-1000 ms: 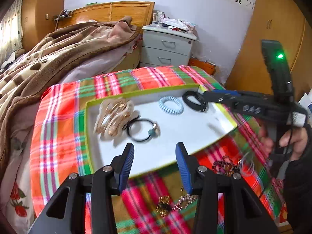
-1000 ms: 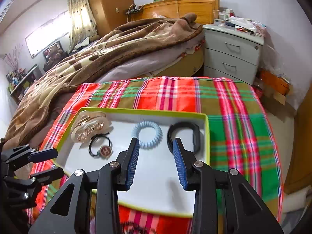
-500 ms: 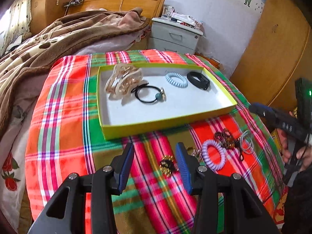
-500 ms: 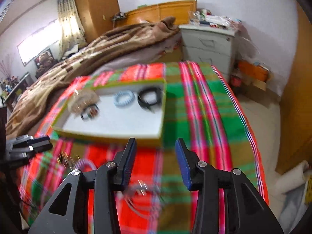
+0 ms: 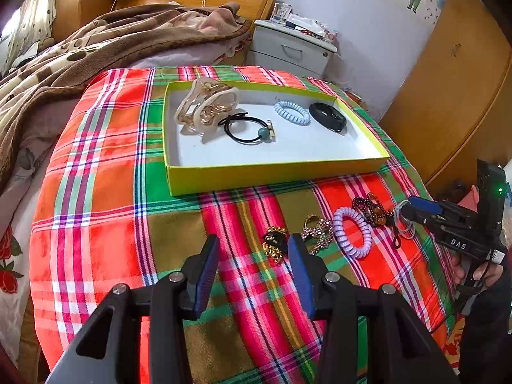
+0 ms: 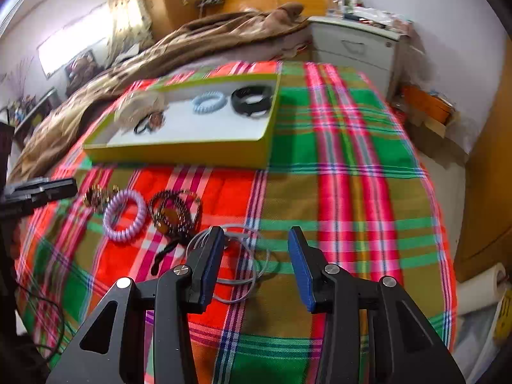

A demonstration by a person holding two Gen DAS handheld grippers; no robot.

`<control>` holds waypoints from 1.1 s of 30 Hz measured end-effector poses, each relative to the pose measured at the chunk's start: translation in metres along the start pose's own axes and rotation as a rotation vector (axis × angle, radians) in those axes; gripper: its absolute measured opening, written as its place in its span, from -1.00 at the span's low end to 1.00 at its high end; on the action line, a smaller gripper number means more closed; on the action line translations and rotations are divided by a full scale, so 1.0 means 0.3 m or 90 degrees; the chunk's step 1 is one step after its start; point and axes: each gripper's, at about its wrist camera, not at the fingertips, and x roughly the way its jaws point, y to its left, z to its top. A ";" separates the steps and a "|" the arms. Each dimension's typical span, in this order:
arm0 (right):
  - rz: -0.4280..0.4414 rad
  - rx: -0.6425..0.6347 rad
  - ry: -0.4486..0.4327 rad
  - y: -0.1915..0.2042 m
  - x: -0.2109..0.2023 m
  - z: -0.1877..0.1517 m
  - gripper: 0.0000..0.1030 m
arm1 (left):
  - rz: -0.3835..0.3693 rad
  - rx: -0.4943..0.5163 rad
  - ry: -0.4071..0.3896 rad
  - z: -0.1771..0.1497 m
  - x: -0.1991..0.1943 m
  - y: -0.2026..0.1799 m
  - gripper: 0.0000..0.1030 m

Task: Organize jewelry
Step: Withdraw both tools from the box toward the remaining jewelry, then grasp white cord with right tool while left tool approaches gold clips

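Both grippers pulled back from yellow tray (image 5: 275,176), jaws apart, right gripper (image 6: 254,256) over clear bangles (image 6: 243,256)

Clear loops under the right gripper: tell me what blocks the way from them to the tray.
Nothing visible blocks it. The clear loops lie on the cloth below the open right gripper. Bare plaid lies between them and the tray; the bead strand lies just left of that line.
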 end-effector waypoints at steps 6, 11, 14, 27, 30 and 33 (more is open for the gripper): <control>-0.011 -0.021 0.007 0.020 0.010 -0.006 -0.17 | 0.002 0.000 0.008 -0.006 0.006 -0.004 -0.11; -0.031 -0.013 0.002 0.029 0.008 -0.010 -0.34 | 0.005 0.001 0.015 -0.008 0.012 -0.007 -0.11; -0.027 -0.008 -0.001 0.021 0.004 -0.010 -0.70 | 0.008 -0.001 0.018 -0.012 0.014 -0.005 -0.11; -0.033 0.085 -0.077 -0.057 -0.086 -0.022 -0.95 | 0.012 0.007 0.026 -0.010 0.029 -0.030 -0.11; -0.031 0.106 -0.099 -0.076 -0.122 -0.020 -0.95 | 0.013 0.013 0.028 -0.007 0.036 -0.041 -0.11; -0.029 0.113 -0.113 -0.081 -0.146 -0.021 -0.95 | 0.031 0.022 0.030 0.000 0.048 -0.054 -0.11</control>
